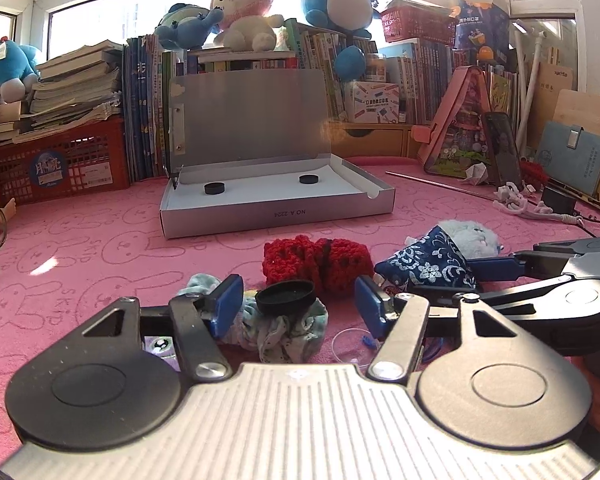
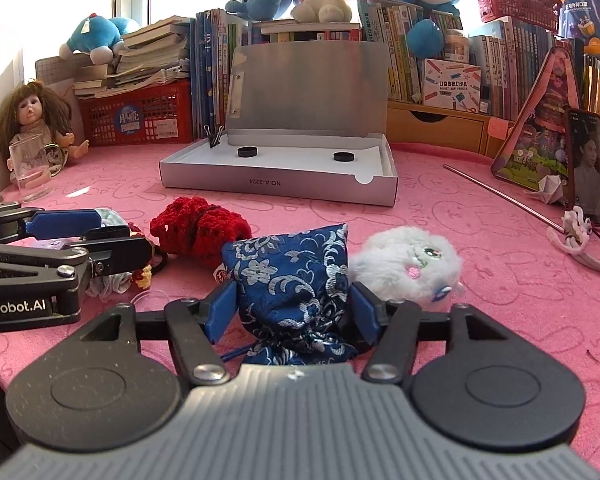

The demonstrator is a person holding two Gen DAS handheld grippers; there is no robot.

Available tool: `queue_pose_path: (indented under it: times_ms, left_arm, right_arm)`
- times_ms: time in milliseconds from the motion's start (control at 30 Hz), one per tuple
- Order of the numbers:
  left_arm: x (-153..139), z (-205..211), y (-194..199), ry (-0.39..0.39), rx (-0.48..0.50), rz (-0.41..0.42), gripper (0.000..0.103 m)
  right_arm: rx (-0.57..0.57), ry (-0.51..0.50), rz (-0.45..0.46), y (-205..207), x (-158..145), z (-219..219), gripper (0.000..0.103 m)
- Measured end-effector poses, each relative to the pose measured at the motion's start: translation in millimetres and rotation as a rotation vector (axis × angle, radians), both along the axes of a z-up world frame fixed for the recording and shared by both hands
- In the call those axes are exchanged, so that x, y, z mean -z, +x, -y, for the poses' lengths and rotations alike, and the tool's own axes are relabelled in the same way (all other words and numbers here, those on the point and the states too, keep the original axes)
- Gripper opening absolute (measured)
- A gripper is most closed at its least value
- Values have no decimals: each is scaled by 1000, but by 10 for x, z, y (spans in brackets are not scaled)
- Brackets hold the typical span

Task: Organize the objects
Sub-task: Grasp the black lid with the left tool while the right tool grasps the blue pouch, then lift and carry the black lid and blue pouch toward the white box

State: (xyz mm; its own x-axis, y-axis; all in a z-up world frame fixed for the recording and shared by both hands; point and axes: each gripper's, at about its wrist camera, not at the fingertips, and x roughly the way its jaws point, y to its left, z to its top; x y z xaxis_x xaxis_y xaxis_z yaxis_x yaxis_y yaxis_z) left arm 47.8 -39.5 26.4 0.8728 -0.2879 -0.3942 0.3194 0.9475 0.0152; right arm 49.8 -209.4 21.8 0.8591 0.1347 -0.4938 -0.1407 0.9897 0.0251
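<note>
My left gripper [image 1: 299, 306] is open low over the pink cloth. A black round cap [image 1: 286, 298] lies between its blue pads without touching them, on a crumpled pale green cloth [image 1: 284, 332]. My right gripper [image 2: 294, 308] is open around a blue brocade pouch [image 2: 292, 276] that rests on the table, its pads close beside the pouch's sides. A red crochet pouch [image 1: 318, 264] [image 2: 198, 230] lies just beyond. The open silver box [image 1: 276, 216] [image 2: 276, 184] stands farther back and holds two black caps [image 1: 214, 188] [image 2: 247, 152]. A white fluffy toy [image 2: 412, 268] sits right of the blue pouch.
A glass [image 2: 30, 172] and a doll [image 2: 32, 116] stand at the far left. A phone [image 2: 586, 168], a metal rod [image 2: 500, 196] and white cords [image 2: 576, 236] lie to the right. Books, red baskets and plush toys line the back.
</note>
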Motion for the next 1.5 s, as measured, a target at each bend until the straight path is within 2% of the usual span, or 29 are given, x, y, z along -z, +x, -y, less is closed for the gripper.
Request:
queue_pose_path:
  times_ms: [67,200,367,500,967,1500]
  left_arm:
    - [1,-14,20,-8,-1,-7,68]
    - [15,-21,45,-6,-3,-15,65]
    - [-12,-23,64,-27,8,-26,46]
    - [-20,27,45,-16,34,-32,38]
    - [55,115,68,18,21,-34,38]
    - [-178,86,28,1,24,3,38]
  right_arm:
    - [-3,21,-15,15,17,16,73]
    - [-5,47,-18,19,18,44,62]
    - [-7,64,-23,17,10,64,60]
    - [-4,69,-22,13,11,61,59]
    - [0,75,-22,8,3,69,58]
    - [2,102,25,22,-280,118,55]
